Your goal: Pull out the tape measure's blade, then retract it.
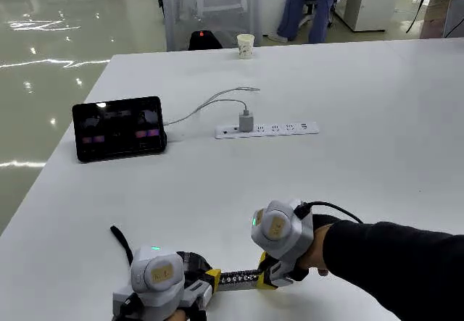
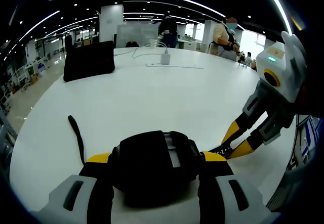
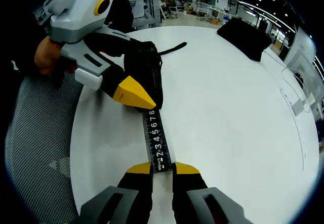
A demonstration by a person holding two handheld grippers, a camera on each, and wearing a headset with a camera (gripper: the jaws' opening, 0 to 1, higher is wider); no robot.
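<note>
A black tape measure case [image 2: 154, 166] rests on the white table [image 1: 290, 183] near its front edge, its black wrist strap [image 2: 76, 133] trailing left. My left gripper [image 2: 157, 158] is shut on the case, a yellow tip on each side. A short length of blade [image 3: 155, 140], showing numbers up to about 8, runs out of the case [image 3: 147, 67]. My right gripper [image 3: 162, 169] is shut on the blade's end. In the head view the left gripper [image 1: 196, 277] and right gripper [image 1: 264, 277] are close together, with the blade [image 1: 237, 279] between them.
A dark tablet [image 1: 119, 127] stands at the left, cabled to a charger [image 1: 246, 122] in a white power strip [image 1: 267, 129]. A paper cup [image 1: 246, 46] sits at the far edge, with a chair [image 1: 210, 9] and a standing person [image 1: 308, 2] behind it.
</note>
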